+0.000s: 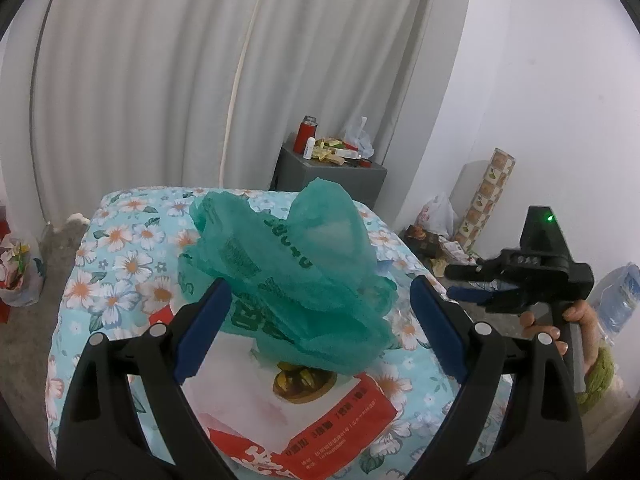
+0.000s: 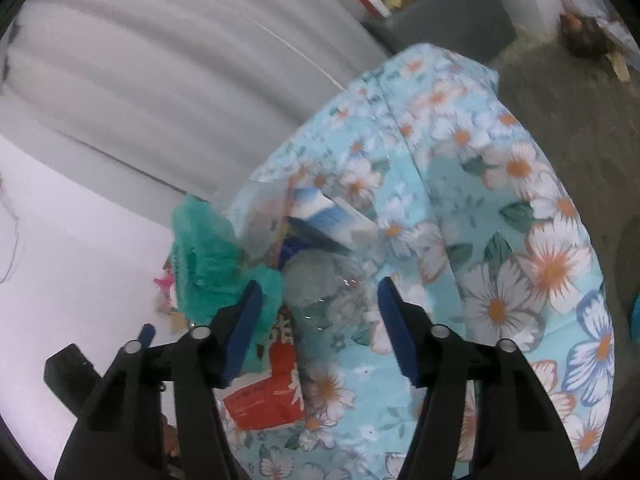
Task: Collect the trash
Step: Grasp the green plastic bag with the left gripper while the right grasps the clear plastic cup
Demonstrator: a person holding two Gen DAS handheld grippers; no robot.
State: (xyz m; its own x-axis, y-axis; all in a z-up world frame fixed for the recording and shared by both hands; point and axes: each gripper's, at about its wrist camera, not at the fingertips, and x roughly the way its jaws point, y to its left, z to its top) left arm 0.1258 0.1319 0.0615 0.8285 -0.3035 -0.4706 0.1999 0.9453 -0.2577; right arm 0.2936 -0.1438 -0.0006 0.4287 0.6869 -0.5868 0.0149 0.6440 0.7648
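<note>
A crumpled green plastic bag (image 1: 288, 264) lies on a table covered with a floral cloth (image 1: 120, 264), on top of a red-and-white printed paper bag (image 1: 320, 428). My left gripper (image 1: 320, 328) is open, its blue pads on either side of the green bag's near end. In the right wrist view, my right gripper (image 2: 320, 336) is open over a clear crumpled plastic piece (image 2: 332, 292), with the pads apart from it. The green bag (image 2: 204, 256) is at its left finger, and a blue-and-white carton (image 2: 320, 216) lies just beyond. A hand holds the right gripper (image 1: 520, 276) at the table's right edge.
A grey cabinet (image 1: 332, 176) with a red flask and clutter stands behind the table by the curtain. A patterned roll (image 1: 484, 200), a white bag (image 1: 436, 212) and litter lie in the right corner. A filled bag (image 1: 20, 276) sits on the floor at left.
</note>
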